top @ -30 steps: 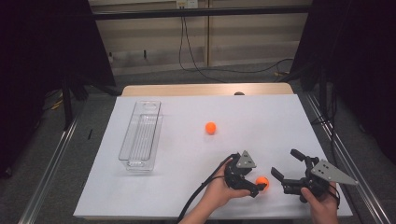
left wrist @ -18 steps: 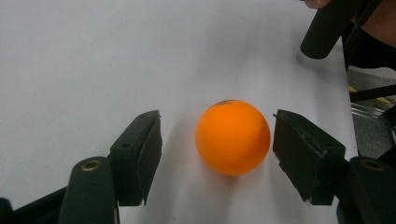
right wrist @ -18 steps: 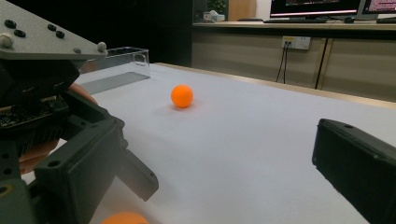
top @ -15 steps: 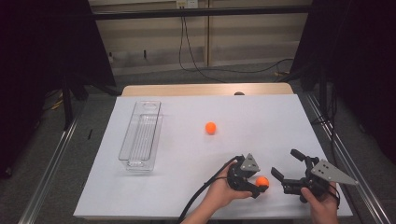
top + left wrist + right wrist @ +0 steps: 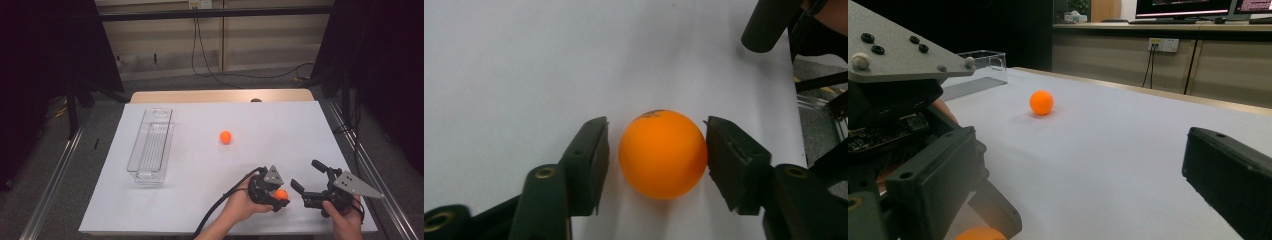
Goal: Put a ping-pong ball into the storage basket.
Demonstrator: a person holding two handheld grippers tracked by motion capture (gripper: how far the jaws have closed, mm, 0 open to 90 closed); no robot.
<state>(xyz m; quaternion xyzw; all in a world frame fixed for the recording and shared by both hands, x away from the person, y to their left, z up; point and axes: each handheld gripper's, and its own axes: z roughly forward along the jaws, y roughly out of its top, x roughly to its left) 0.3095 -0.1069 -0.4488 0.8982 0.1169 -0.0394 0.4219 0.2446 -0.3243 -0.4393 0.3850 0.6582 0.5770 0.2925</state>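
Here, the scene line by line.

Left gripper (image 5: 277,197): low on the white table sheet (image 5: 280,130), at about five o'clock from the table's middle, held in the person's left hand (image 5: 240,202).

Left jaws: they have just been closing, with the near orange ball (image 5: 662,154) between them. In the left gripper view the right pad looks to touch the ball's side, while a thin gap shows at the left pad, so it is not yet a firm pinch.

Near orange ball: on the sheet, between the left gripper's pads, just at nine o'clock of the right gripper (image 5: 306,181).

Right gripper: in the person's right hand (image 5: 345,217), at the table's lower right corner, pointing toward ten o'clock.

Right jaws: spread wide, nothing between them.

Far orange ball (image 5: 225,137): alone near the table's middle, at about eleven o'clock from the left gripper, well apart from both.

Clear tray (image 5: 150,145): a long see-through tray at nine o'clock of the far orange ball, lengthwise along the twelve-to-six line, well apart from both grippers.
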